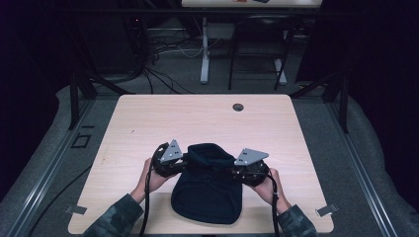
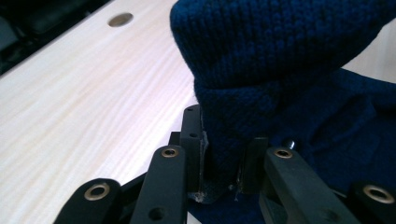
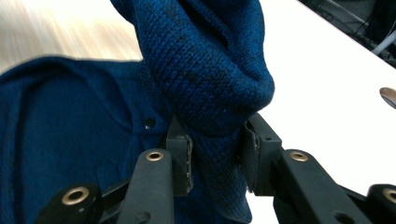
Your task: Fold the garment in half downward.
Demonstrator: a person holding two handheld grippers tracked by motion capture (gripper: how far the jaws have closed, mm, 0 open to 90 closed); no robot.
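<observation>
A dark blue knit garment (image 1: 207, 190) lay on the near half of the light wooden table (image 1: 148, 123), between the person's two hands. The left gripper (image 1: 184, 162) was clamped on the left side of the garment's raised upper edge; in the left gripper view its jaws pinched a fold of knit fabric (image 2: 261, 70) between them. The right gripper (image 1: 236, 170) gripped the right side of the same edge, its jaws closed on a bunched fold (image 3: 210, 79). The upper edge stood lifted off the table between the grippers, while the lower portion rested flat. A round grommet hole (image 1: 238, 107) sat near the table's far edge.
</observation>
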